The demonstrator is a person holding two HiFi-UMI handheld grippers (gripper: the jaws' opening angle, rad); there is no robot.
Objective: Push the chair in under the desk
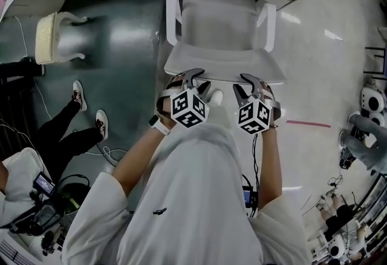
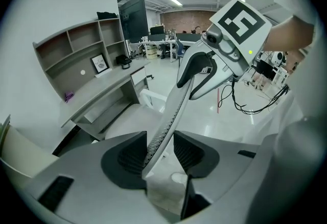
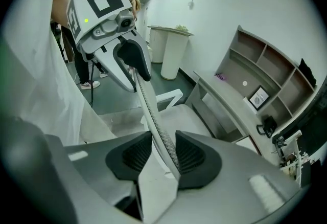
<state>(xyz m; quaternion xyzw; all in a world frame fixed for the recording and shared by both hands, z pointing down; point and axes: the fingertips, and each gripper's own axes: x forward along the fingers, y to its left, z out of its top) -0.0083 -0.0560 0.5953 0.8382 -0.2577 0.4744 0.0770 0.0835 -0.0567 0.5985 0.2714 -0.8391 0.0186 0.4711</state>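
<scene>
Left tongs (image 2: pixel 158 152) and right tongs (image 3: pixel 162 156) stand wide, loosely astride the chair backrest (image 1: pixel 224 64).

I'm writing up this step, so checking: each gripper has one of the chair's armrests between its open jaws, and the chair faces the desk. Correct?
Not right. The left gripper and right gripper each straddle the top edge of the chair's backrest, not an armrest, as both gripper views show. The jaws are open and the chair does face the desk.
</scene>
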